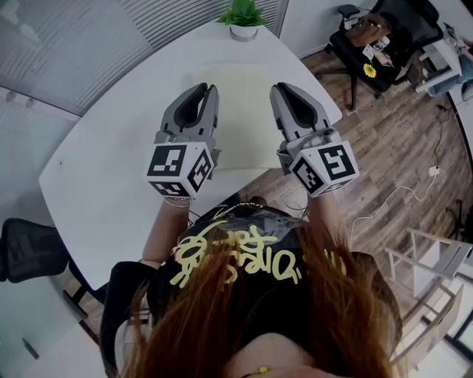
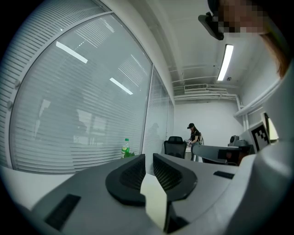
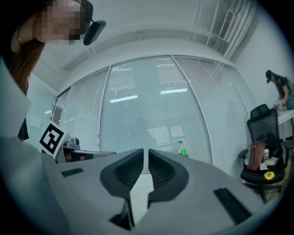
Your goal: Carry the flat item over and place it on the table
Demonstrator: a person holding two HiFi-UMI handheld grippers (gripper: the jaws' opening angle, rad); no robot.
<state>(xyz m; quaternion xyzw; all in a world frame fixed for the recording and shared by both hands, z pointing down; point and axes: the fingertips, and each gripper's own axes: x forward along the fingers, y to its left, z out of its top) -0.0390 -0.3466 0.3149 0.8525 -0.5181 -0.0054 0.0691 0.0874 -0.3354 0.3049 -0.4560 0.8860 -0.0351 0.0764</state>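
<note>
Two grippers, one flat item, one table. Your left gripper point(image 1: 208, 91) and right gripper point(image 1: 281, 88) point side by side away from you, each with one marker cube at its rear; the single pale flat sheet point(image 1: 238, 111) spreads out ahead of both pairs of fingers over the one white table point(image 1: 111, 170), with its near edge running back between them; whether it rests on the tabletop cannot be told.

Left gripper view: the two dark fingers point(image 2: 126, 176) of the left gripper point(image 2: 149, 159) stand nearly together, pinching the sheet's pale edge point(image 2: 154, 198), which fills the narrow gap between them.

Right gripper view: the right gripper point(image 3: 145, 154) shows the same state; both fingers are drawn close and nip the sheet point(image 3: 140, 193) at its edge.

Beyond the fingertips, at the table's far end, stands one potted plant point(image 1: 242, 18); one green bottle point(image 2: 125, 148) shows past the left fingers. To the right of your right fingers, on the wooden floor, stands one black office chair point(image 1: 377, 44) loaded with belongings; one other person point(image 2: 194, 135) stands far beyond the left fingertips.
</note>
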